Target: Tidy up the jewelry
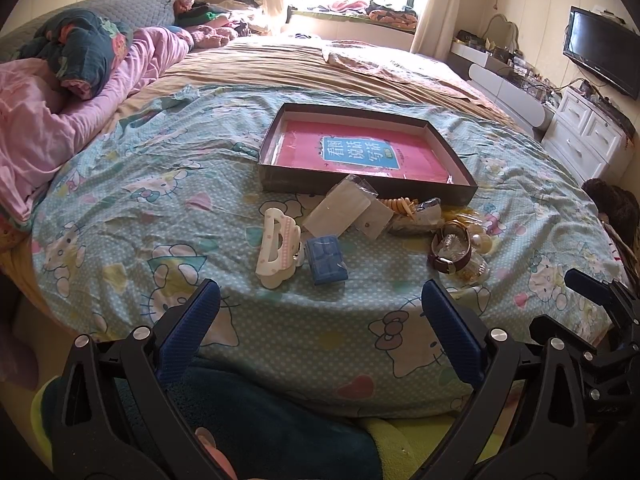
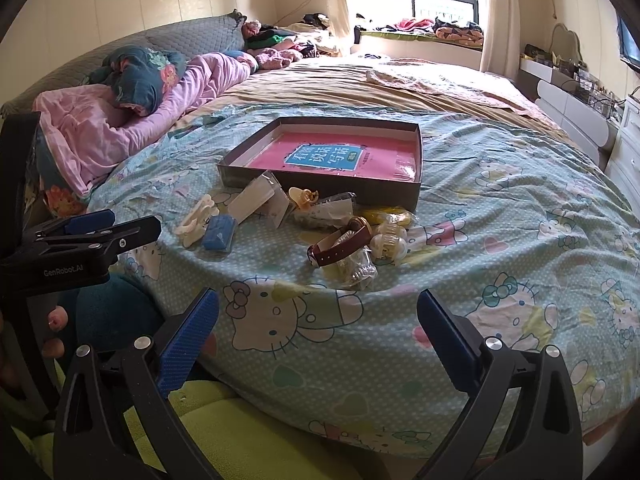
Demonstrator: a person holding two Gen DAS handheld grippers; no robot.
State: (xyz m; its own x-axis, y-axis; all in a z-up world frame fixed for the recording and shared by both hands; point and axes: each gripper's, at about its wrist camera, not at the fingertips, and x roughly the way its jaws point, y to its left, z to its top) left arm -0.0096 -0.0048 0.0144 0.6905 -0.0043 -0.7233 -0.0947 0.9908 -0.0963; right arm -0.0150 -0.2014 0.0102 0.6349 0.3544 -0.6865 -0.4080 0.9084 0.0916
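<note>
Both grippers hang at the near edge of the bed, jaws spread wide and holding nothing: the left gripper (image 1: 320, 304) and the right gripper (image 2: 318, 312). Nothing has gone into the box yet, so the step in hand is judged to be the first pick.

Straight ahead of both jaws, beyond the pile, lies one shallow dark box (image 1: 460, 190) with a pink booklet (image 1: 360, 152) flat on its floor. The jewelry heap sits between the jaws and that box, on the Hello Kitty sheet (image 1: 160, 200).

Ahead and slightly left of the left jaws: one white hair claw (image 1: 276, 246), and touching it one small blue case (image 1: 326, 260). Past those, two clear plastic packets (image 1: 338, 208) overlap and lean against the box wall. Ahead and right of the left jaws, dead ahead of the right ones: one brown-strapped watch (image 2: 340, 246), resting on clear bagged pieces whose number cannot be told. Just beyond it lie one pearl-studded claw (image 2: 390, 240) and one yellow bag (image 2: 386, 216).

To do it well, start with the loose outer pieces, the claw or case, gripping across the narrow width. The watch strap likely tangles with the bags, so lift it slowly.
</note>
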